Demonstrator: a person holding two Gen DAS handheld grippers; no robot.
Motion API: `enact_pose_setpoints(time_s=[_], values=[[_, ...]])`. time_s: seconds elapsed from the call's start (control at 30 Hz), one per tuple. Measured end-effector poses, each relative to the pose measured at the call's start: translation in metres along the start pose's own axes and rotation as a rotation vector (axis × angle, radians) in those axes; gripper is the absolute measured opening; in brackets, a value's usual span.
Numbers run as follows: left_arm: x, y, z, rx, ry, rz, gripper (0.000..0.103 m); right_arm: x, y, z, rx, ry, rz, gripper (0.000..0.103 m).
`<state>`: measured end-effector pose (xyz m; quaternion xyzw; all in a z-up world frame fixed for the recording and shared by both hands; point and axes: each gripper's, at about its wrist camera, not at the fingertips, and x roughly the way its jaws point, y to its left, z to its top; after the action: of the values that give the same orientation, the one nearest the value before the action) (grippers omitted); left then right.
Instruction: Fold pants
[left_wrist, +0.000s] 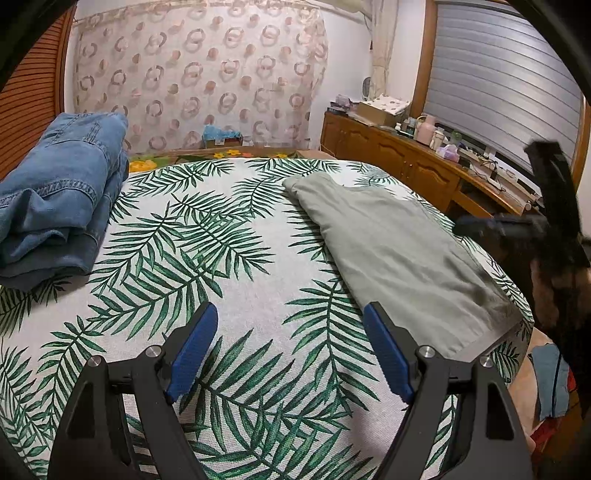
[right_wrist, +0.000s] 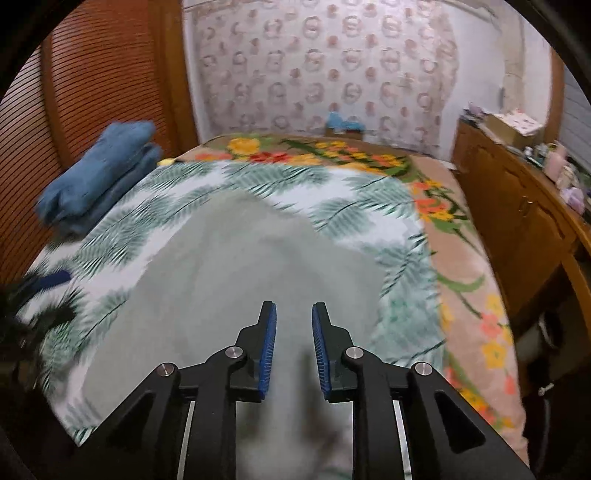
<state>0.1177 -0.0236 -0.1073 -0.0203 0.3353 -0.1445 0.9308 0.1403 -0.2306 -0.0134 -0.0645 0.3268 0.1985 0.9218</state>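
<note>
Folded grey-green pants (left_wrist: 388, 243) lie flat on the leaf-print cloth (left_wrist: 221, 258) at the bed's right side. My left gripper (left_wrist: 291, 308) hovers open over bare cloth, just left of the pants' near corner, with nothing between its blue pads. In the right wrist view the pants (right_wrist: 221, 266) fill the middle, and my right gripper (right_wrist: 294, 306) hangs above them with a narrow gap between its pads and no fabric in it. That view is motion-blurred. The right gripper also shows as a dark blur (left_wrist: 517, 225) at the pants' right edge.
A stack of folded blue jeans (left_wrist: 62, 184) sits at the far left of the bed, by the slatted wooden wall. A floral blanket (right_wrist: 461, 258) shows beyond the cloth's edge. A wooden sideboard (left_wrist: 406, 162) with clutter runs along the right.
</note>
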Motion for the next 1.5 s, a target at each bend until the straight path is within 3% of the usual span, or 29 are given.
enact_pose_setpoints(time_s=[0.37,0.57,0.73,0.9,1.0,1.2,1.5], values=[[0.0,0.001,0.0,0.001,-0.002,0.0,0.082,0.004,0.013,-0.03,-0.023,0.08,-0.007,0.021],[-0.002,0.001,0.0,0.006,-0.002,0.002,0.082,0.0,0.018,-0.039,-0.038,0.024,-0.031,0.023],[-0.008,-0.011,-0.001,0.045,0.015,0.027,0.082,0.003,0.024,-0.047,-0.022,-0.006,-0.077,0.036],[-0.017,-0.035,-0.007,0.082,0.032,-0.046,0.082,0.003,0.027,-0.046,-0.002,0.019,-0.065,0.037],[-0.021,-0.05,-0.009,0.105,0.039,-0.091,0.082,-0.009,0.026,-0.048,0.017,0.003,-0.046,0.037],[-0.019,-0.076,-0.016,0.171,0.069,-0.108,0.082,-0.051,0.013,-0.072,0.066,-0.043,-0.057,0.037],[-0.007,-0.083,-0.024,0.197,0.11,-0.069,0.082,-0.079,0.001,-0.103,0.138,-0.046,-0.057,0.037]])
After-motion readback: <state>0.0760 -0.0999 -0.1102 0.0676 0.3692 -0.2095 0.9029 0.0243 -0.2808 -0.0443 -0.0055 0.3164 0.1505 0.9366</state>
